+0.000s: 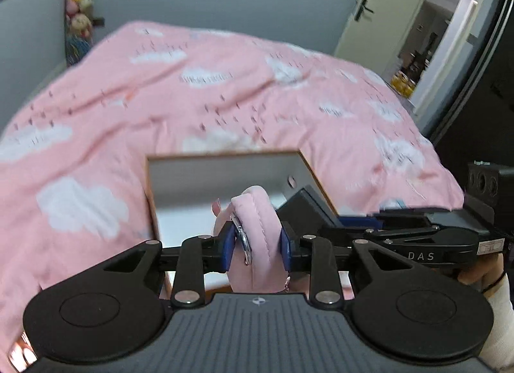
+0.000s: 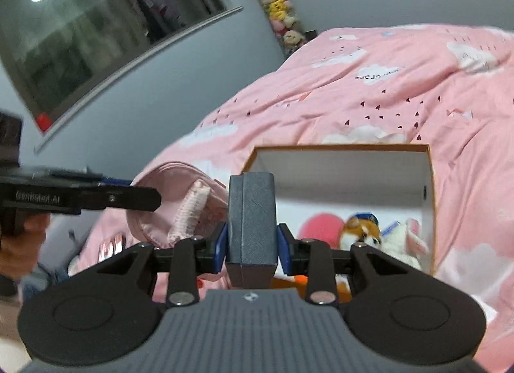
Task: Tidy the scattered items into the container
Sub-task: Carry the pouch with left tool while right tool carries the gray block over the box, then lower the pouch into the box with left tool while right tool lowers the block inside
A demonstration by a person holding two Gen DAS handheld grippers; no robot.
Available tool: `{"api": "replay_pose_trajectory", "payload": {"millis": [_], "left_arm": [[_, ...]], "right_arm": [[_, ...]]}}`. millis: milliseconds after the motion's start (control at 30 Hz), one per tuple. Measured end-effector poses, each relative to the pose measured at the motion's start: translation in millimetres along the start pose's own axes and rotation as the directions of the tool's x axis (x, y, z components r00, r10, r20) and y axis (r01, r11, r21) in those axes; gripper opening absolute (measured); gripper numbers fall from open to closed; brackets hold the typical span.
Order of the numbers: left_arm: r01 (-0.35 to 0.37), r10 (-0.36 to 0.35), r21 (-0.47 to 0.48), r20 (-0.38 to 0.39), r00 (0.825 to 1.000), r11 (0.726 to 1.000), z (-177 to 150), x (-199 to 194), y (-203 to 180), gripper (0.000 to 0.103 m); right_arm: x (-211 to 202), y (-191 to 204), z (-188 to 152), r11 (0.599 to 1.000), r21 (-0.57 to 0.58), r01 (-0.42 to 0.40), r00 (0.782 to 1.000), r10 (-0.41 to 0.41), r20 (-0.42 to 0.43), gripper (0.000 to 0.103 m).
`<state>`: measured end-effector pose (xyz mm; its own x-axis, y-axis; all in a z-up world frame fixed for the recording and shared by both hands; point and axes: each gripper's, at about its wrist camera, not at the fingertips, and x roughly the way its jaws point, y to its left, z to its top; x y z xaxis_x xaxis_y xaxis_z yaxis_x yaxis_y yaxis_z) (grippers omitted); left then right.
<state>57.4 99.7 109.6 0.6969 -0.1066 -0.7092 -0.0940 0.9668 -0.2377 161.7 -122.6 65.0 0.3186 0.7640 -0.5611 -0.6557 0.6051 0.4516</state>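
Between the blue pads (image 1: 226,249) of the left gripper (image 1: 257,244) sits a soft pink pouch (image 1: 257,231), pinched across its padded edge with a metal zip or clasp against the nine-o'clock pad; the jaws are narrow and clamped on it. Across the right gripper (image 2: 252,246), the jaws stand narrow too, pressing both sides of a dark grey box (image 2: 252,228) held upright.

At twelve o'clock of both grippers lies the container (image 2: 429,199), an open white-walled carton with a brown rim, resting on the pink cloud-print duvet (image 1: 225,93). In the right wrist view the pouch hangs at nine to ten o'clock of the grey box, just beside the carton's outer wall.

Risk, as I judge it: the pouch is gripped near one edge, so it may swing or slide free short of the carton. The two grippers are close together and could knock each other over the opening, and the box, if let go high, may land on the toys below.

Count: one pouch, one grey box, one carton, two plush toys (image 2: 363,233) inside plus a pink round thing (image 2: 321,226) I cannot identify
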Motion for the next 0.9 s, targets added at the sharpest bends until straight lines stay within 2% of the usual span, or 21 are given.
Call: {"api": "replay_pose_trajectory", "payload": {"millis": [67,167,267,367,467,700,800,900], "left_arm": [[-0.031,0.031,-0.004,-0.010,0.999,1.000,7.3,14.6,5.4,0.033],[-0.059,0.058,-0.008,-0.074,0.996,0.998,7.7,44.6,14.5,0.033],[-0.106,0.106,0.011,-0.144,0.984,0.994,0.6,73.2,22.9,0.033],[-0.160,0.172,0.079,-0.173,0.970,0.984,-9.7,89.5,21.5,0.033],[-0.175,0.191,0.099,-0.194,0.962,0.980,-20.5,96.8,23.2,0.033],[-0.171,0.180,0.056,-0.257,0.950,0.984,-30.2,117.3,42.5,0.033],[-0.179,0.185,0.047,-0.289,0.939,0.983,-34.1,125.5,49.5,0.033],[-0.187,0.201,0.076,-0.288,0.936,0.979,-35.7,127.8,45.1,0.033]], "right_arm": [[19.6,-8.5,8.8,0.998,0.061,0.010,1.000,-0.010,-0.013,0.035],[52.0,-17.8,13.1,0.993,0.108,0.040,0.998,-0.034,-0.054,0.035],[85.4,-25.2,6.6,0.987,0.150,0.065,0.991,-0.047,-0.122,0.035],[111.9,-26.8,-4.4,0.982,0.169,0.086,0.978,-0.051,-0.204,0.035],[128.5,-28.5,-12.2,0.977,0.192,0.089,0.972,-0.043,-0.233,0.035],[148.6,-34.5,-26.0,0.970,0.194,0.146,0.960,-0.091,-0.264,0.035],[158.7,-34.6,-30.6,0.967,0.211,0.141,0.957,-0.078,-0.278,0.035],[162.5,-27.8,-31.5,0.976,0.167,0.140,0.950,-0.084,-0.302,0.035]]}}
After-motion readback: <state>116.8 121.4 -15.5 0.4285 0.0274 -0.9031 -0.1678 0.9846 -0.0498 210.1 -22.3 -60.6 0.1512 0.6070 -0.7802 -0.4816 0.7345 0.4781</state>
